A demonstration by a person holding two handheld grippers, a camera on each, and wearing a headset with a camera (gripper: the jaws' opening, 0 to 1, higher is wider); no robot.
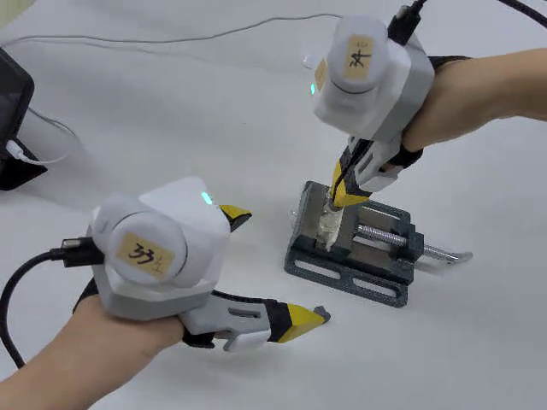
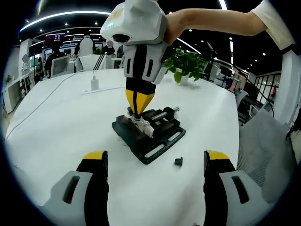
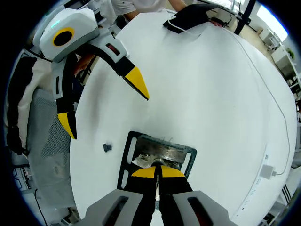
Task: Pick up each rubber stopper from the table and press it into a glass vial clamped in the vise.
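Observation:
A dark grey vise (image 1: 376, 275) stands on the white table and clamps a clear glass vial (image 1: 328, 227) upright. My right gripper (image 1: 338, 202) points straight down with its yellow tips shut and resting on the vial's mouth; what lies under the tips is hidden. In the right gripper view its own jaws (image 3: 158, 172) stand closed over the vise (image 3: 129, 157). My left gripper (image 1: 273, 265) hovers open and empty left of the vise. One small dark rubber stopper (image 2: 178, 161) lies on the table in front of the vise (image 2: 155, 141), also seen as the stopper (image 3: 107, 147) in the right gripper view.
The vise's handle (image 1: 446, 254) sticks out to the right. A black device (image 1: 12, 120) with a white cable (image 1: 171, 38) sits at the table's far left. A white charger (image 2: 94, 84) and a potted plant (image 2: 188, 63) stand farther back.

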